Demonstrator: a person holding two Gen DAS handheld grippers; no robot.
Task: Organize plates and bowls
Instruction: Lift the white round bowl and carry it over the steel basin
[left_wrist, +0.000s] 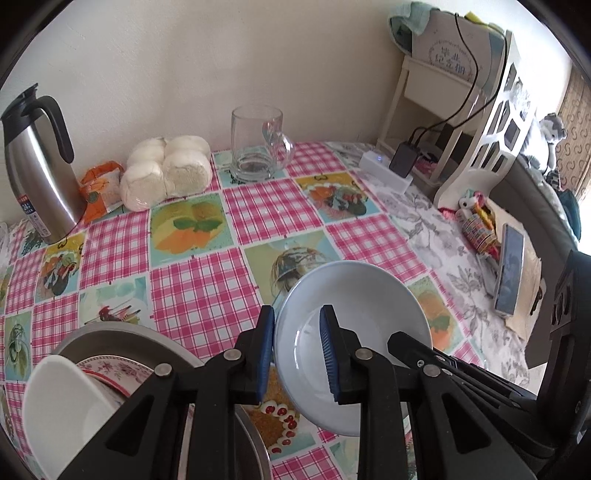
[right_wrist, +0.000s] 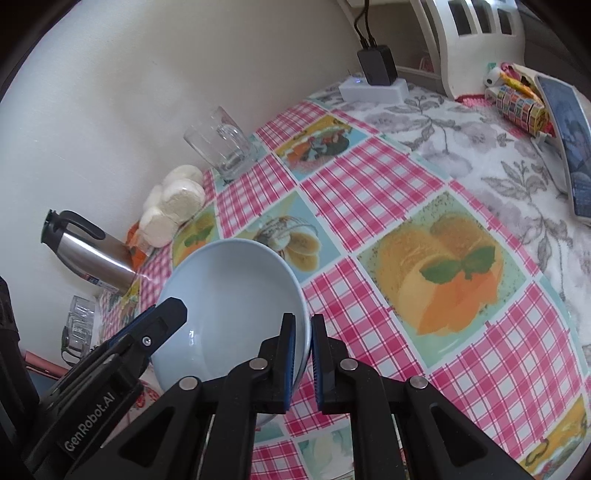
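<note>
Two grippers hold one pale blue bowl above a checked table.

The bowl (left_wrist: 354, 332) is plain, glossy, shallow and empty, tilted, clear of the tablecloth (left_wrist: 258, 206). The left gripper (left_wrist: 297, 354) pinches its left rim, one pad inside, one outside; the right gripper (right_wrist: 303, 358) pinches the opposite rim the same way. Only the left view shows, nearest, a metal basin (left_wrist: 110, 332) holding a white bowl (left_wrist: 59, 410) and a flowered plate (left_wrist: 118, 369). Farther off stand one glass mug (left_wrist: 258, 147), one bag of buns (left_wrist: 166, 170) and one steel kettle (left_wrist: 37, 162). Only the right view shows crumpled clear plastic (right_wrist: 79, 325) beside the kettle.
</note>
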